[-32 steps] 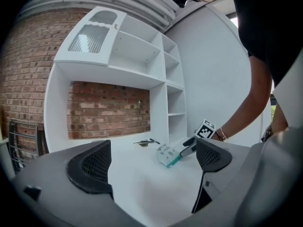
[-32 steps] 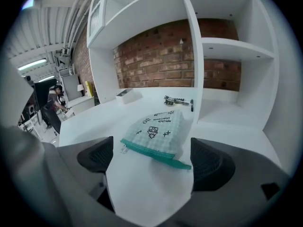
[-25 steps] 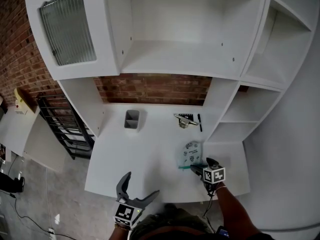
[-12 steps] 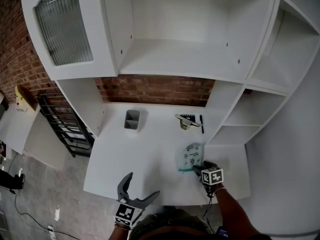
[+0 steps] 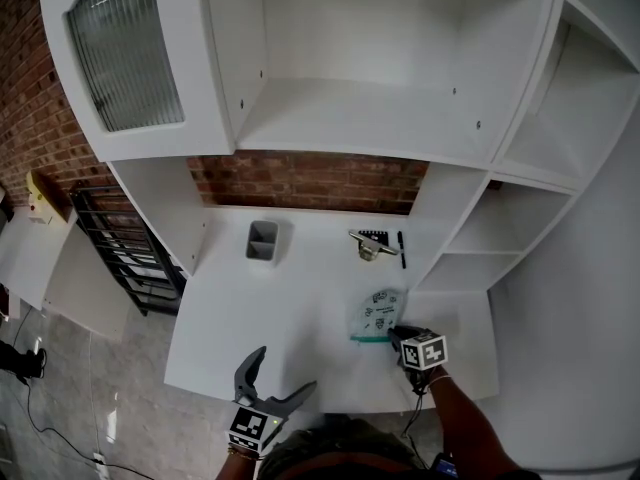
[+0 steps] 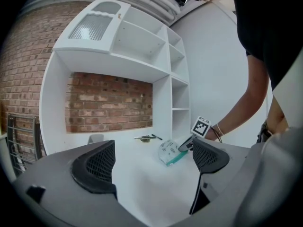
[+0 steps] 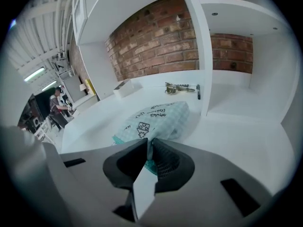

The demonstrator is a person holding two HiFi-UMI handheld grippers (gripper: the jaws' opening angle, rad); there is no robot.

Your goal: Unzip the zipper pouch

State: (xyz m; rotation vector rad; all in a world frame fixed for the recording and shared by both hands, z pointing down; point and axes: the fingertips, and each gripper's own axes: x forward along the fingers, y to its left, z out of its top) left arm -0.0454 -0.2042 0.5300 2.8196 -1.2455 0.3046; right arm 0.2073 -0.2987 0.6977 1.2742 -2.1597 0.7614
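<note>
The zipper pouch, pale mint check with dark print and a teal zipper edge, lies on the white desk at the right. My right gripper is at its near corner. Its jaws are closing, and in the right gripper view the pads pinch the pouch fabric between them. My left gripper hovers at the desk's front edge, well left of the pouch. Its jaws are closing slightly but stand wide, with nothing between them.
A grey cup stands at the back of the desk. Keys with a black tag and a black pen lie at the back right. A white shelf upright rises right of the pouch. A black rack stands left of the desk.
My right gripper's jaws have come together on the pouch's near corner, and the pouch shifted slightly. The left gripper stayed at the front edge.
</note>
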